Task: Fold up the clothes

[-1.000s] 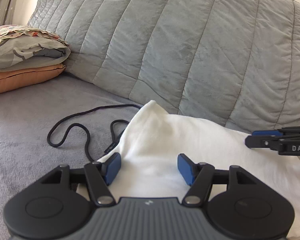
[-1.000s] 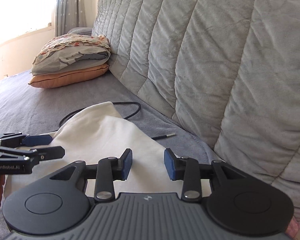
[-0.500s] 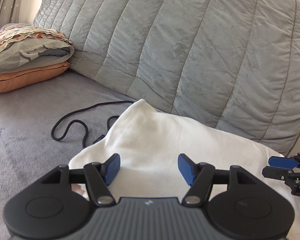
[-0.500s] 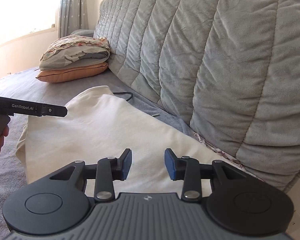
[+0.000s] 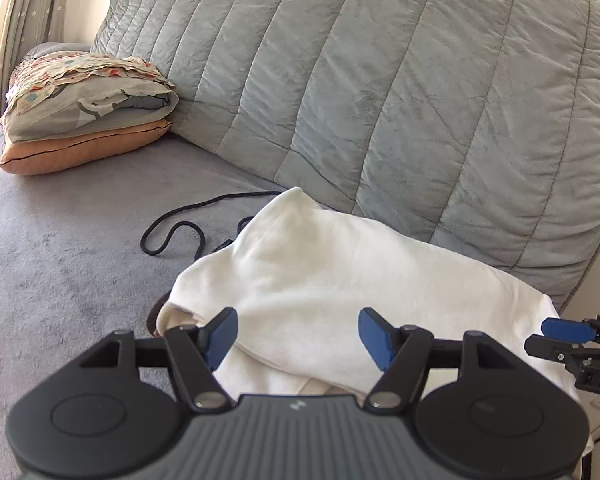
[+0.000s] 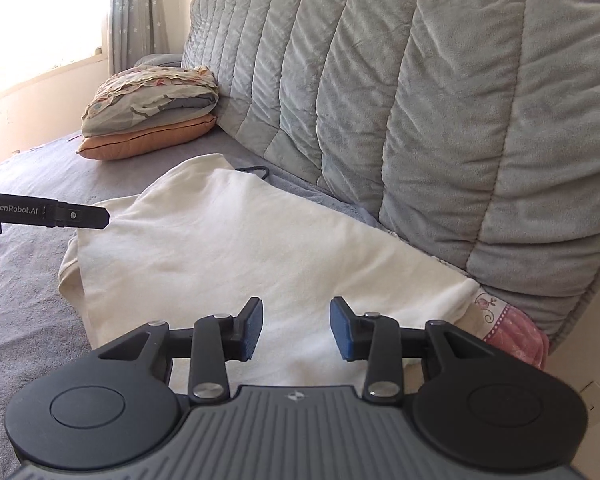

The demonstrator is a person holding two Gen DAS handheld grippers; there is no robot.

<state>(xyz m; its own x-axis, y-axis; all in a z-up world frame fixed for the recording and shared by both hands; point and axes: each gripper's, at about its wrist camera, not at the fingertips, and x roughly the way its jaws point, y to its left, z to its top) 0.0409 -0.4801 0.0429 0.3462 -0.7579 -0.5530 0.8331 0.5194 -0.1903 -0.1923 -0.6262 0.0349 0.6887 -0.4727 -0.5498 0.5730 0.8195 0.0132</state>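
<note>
A cream-white garment (image 5: 332, 272) lies folded over on the grey sofa seat, its far edge against the quilted backrest; the right wrist view shows it spread wide (image 6: 236, 248). My left gripper (image 5: 298, 334) hovers open above the garment's near left edge, nothing between its blue pads. My right gripper (image 6: 296, 328) hovers open over the garment's near right part, also empty. The right gripper's tip (image 5: 568, 334) shows at the far right of the left wrist view. The left gripper (image 6: 88, 216) appears side-on at the left of the right wrist view, with a hand on its handle.
A black cord (image 5: 188, 224) loops on the seat left of the garment. Folded bedding on an orange cushion (image 5: 84, 136) sits at the sofa's far left end. The quilted grey backrest (image 5: 380, 100) rises behind. A pink patterned cloth (image 6: 512, 320) peeks out at the seat's right end.
Both grippers have pulled back and risen from the garment, showing more of it. The right gripper has moved away to the right. Both stay open.
</note>
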